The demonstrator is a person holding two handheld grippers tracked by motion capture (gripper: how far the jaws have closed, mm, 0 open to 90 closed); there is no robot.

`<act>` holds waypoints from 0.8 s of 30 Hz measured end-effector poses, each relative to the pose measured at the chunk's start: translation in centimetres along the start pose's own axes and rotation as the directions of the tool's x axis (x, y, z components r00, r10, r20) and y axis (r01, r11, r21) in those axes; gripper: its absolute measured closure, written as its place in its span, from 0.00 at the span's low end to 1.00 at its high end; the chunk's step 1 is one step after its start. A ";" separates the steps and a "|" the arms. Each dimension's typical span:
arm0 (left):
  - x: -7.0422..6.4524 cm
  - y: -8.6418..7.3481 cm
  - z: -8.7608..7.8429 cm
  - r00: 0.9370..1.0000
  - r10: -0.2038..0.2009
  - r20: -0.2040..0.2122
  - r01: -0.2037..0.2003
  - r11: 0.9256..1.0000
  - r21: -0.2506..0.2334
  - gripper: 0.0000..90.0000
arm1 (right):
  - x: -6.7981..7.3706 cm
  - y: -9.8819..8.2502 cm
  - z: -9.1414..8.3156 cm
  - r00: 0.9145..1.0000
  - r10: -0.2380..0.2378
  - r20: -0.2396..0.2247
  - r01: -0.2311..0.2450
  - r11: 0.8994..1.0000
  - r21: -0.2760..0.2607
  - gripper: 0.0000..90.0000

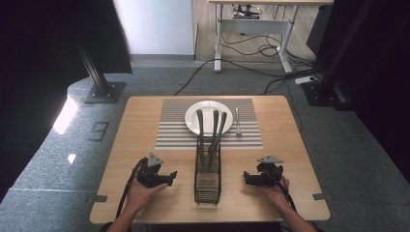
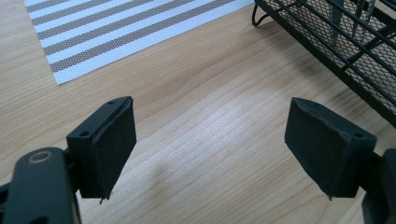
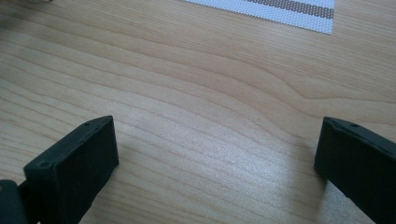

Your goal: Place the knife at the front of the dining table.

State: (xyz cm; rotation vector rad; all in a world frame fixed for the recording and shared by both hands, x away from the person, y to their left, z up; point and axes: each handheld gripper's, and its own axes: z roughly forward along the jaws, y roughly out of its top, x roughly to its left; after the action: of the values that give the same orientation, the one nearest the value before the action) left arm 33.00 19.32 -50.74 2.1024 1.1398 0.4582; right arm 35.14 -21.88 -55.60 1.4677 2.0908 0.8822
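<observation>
Cutlery with long grey handles [image 1: 211, 126], upright in black wire-mesh caddy [image 1: 208, 183] at table centre, between left gripper [image 1: 170, 177] and right gripper [image 1: 246, 177]. Both wide open, empty. Probably stiff, light, slippery; best pinched mid-handle above rim, lifted straight.

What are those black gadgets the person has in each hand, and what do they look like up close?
They are hand-held grippers. The left gripper and right gripper are both black, each topped by a grey three-cornered plate, and a black cable trails back along each forearm. The forearms are bare, with no sleeves showing. Up close, each has two flat, blocky black pads with small screw holes along the top edge.
</observation>
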 end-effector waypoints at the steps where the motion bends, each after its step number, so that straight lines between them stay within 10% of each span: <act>1: 0.0 0.0 0.0 1.000 0.000 0.002 0.000 1.000 0.000 0.18 | 0.0 0.0 0.0 1.000 0.000 0.000 0.000 1.000 0.000 0.00; 24: -1.0 2.6 -1.4 0.999 0.015 0.041 -0.011 0.995 -0.098 0.24 | 0.0 0.0 0.1 1.000 -0.005 -0.005 0.005 1.000 -0.002 0.00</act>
State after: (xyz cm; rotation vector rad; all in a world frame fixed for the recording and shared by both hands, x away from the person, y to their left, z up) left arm 33.09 18.07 -47.87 2.0264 1.0589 0.4654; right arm 35.21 -21.88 -55.60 1.4599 2.0961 0.8862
